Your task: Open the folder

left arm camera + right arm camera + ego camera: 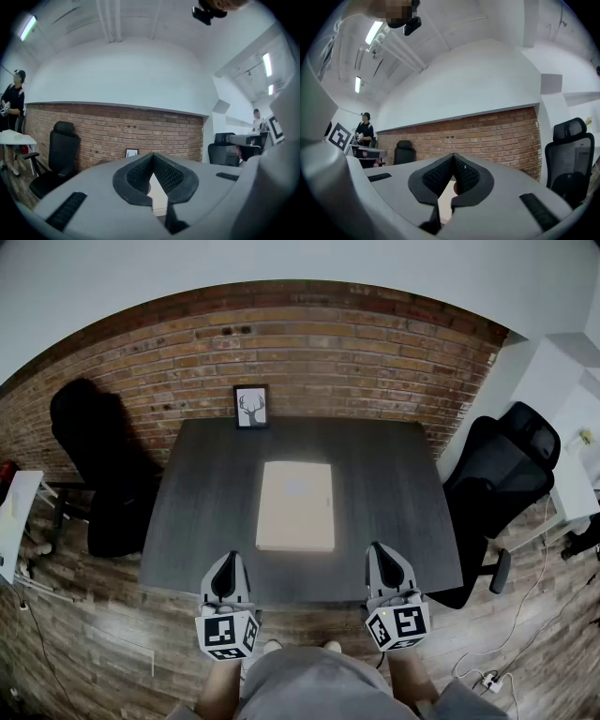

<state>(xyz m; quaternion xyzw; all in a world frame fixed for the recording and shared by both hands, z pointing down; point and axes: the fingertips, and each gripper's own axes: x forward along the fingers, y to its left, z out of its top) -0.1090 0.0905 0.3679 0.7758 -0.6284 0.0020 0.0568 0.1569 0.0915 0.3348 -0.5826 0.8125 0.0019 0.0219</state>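
Observation:
A pale beige folder [296, 504] lies closed and flat in the middle of the dark table [197, 512]. My left gripper [225, 562] hovers at the table's near edge, left of the folder, shut and empty. The right gripper [382, 553] is level at the near edge too, right of the folder, shut with nothing in it. In the left gripper view the black pads [165, 172] meet at the tip, and a strip of the folder [158, 197] shows below them. In the right gripper view the pads [464, 174] also touch, with the folder [446, 200] behind.
A small framed deer picture [251, 406] leans on the brick wall at the table's far edge. A black office chair [502, 474] stands to the right, another black chair [94, 456] to the left. A white desk [562, 418] is far right. A person [10, 101] stands in the background.

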